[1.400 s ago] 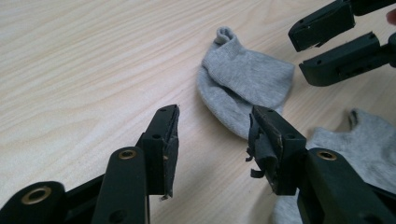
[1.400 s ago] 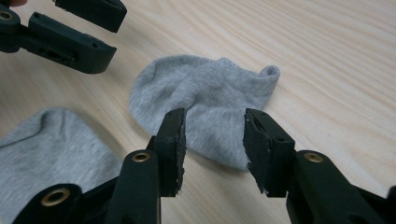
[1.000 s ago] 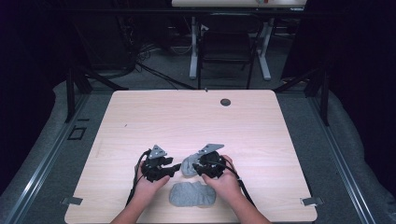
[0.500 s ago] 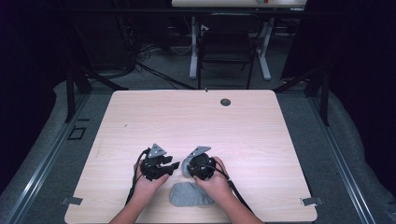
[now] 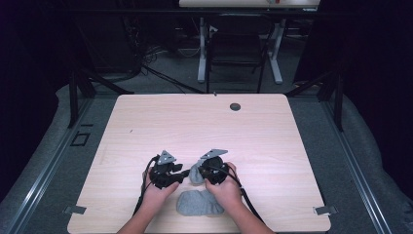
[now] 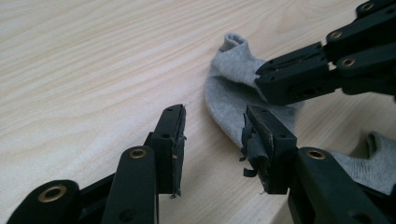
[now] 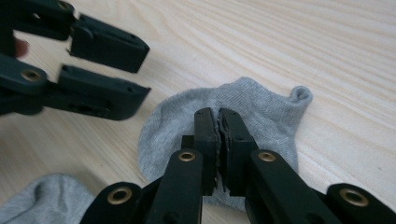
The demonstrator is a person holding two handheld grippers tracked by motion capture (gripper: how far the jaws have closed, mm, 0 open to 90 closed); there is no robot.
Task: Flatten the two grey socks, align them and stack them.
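A small grey sock (image 7: 261, 112) lies on the wooden table (image 5: 204, 126) between the two grippers, and its cuff end curls up (image 6: 233, 46). My right gripper (image 7: 218, 121) is shut, with a fold of this sock pinched between its jaws. My left gripper (image 6: 212, 135) stands open just beside the sock's rounded edge, nothing between its fingers. In the high view the left gripper (image 5: 182, 174) and right gripper (image 5: 198, 173) nearly meet tip to tip over the sock (image 5: 195, 175). A second grey sock (image 5: 199, 203) lies flat near the table's front edge.
The second sock (image 7: 44, 198) sits just below the hands. A dark round grommet (image 5: 235, 106) is set near the table's far edge. Desk legs and a chair (image 5: 234, 53) stand beyond the table. Metal rails (image 5: 44, 165) run along the floor on both sides.
The right gripper has shifted left with the sock, closing the gap to the left gripper. The left gripper has barely moved.
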